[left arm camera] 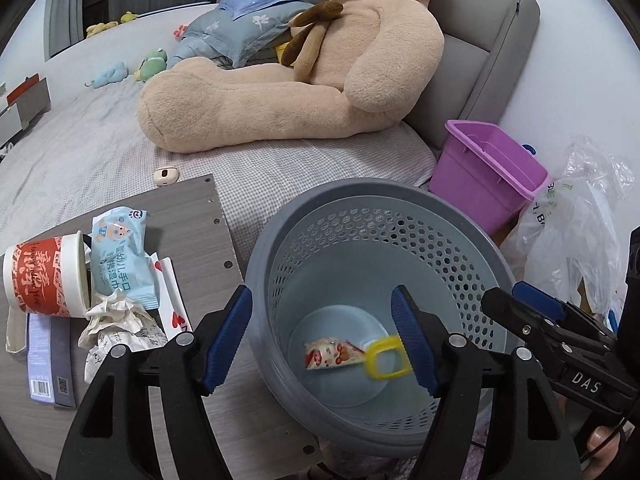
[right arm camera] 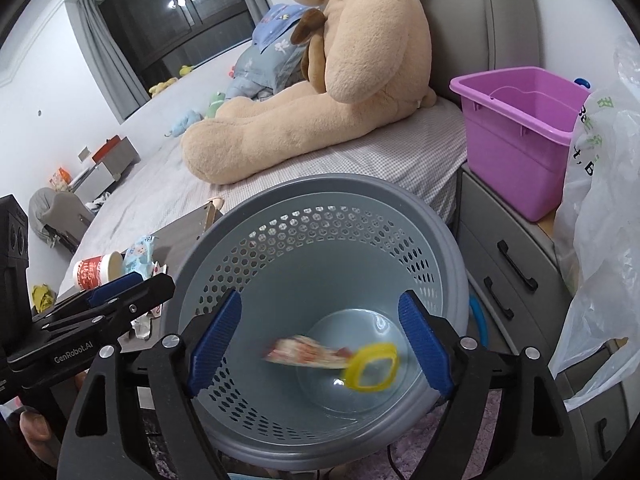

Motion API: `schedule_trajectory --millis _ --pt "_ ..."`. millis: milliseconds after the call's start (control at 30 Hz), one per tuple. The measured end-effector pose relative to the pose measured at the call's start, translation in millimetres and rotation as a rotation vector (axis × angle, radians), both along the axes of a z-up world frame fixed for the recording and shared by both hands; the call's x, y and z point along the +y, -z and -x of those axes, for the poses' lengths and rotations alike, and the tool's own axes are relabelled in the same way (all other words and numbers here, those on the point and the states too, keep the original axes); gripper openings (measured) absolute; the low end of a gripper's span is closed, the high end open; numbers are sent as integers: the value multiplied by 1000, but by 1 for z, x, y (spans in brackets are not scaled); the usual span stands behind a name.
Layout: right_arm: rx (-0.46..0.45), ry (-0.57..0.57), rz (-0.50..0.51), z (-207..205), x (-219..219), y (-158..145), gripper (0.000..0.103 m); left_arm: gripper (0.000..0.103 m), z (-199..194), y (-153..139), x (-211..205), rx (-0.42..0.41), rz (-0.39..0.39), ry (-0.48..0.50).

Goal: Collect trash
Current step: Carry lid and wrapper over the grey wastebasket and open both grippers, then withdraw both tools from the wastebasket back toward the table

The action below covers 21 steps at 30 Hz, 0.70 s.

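Note:
A grey perforated basket (left arm camera: 256, 264) (right arm camera: 440, 240) stands below both grippers. On its bottom lie a red-and-white wrapper (left arm camera: 332, 354) (right arm camera: 304, 354) and a yellow plastic ring (left arm camera: 390, 360) (right arm camera: 372, 366), both blurred in the right wrist view. My left gripper (left arm camera: 320, 298) hangs open over the basket's left rim, nothing between its fingers. My right gripper (right arm camera: 320, 300) is open above the basket's mouth, also holding nothing. On a grey board to the left lie a red paper cup (left arm camera: 40, 276) on its side, a blue wet-wipe pack (left arm camera: 116, 256), crumpled paper (left arm camera: 116, 320) and a flat grey box (left arm camera: 48, 360).
A big tan teddy bear (left arm camera: 304, 80) sits on the bed behind the basket. To the right, a purple bin (right arm camera: 516, 132) stands on a drawer unit (right arm camera: 508, 272) beside a clear plastic bag (right arm camera: 600, 240). A small beige case (left arm camera: 166, 174) lies on the sheet.

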State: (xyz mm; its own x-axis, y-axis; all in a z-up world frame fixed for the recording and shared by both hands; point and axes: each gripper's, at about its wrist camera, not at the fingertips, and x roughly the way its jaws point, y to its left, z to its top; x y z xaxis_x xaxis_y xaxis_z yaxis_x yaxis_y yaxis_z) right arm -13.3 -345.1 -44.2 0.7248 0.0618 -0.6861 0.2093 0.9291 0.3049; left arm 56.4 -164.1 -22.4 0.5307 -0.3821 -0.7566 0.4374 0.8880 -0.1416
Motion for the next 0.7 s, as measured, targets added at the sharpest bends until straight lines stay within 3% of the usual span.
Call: schedule_trajectory --millis 700 --pt "7 -11 14 5 11 2 84 77 5 -7 15 -11 41 -45"
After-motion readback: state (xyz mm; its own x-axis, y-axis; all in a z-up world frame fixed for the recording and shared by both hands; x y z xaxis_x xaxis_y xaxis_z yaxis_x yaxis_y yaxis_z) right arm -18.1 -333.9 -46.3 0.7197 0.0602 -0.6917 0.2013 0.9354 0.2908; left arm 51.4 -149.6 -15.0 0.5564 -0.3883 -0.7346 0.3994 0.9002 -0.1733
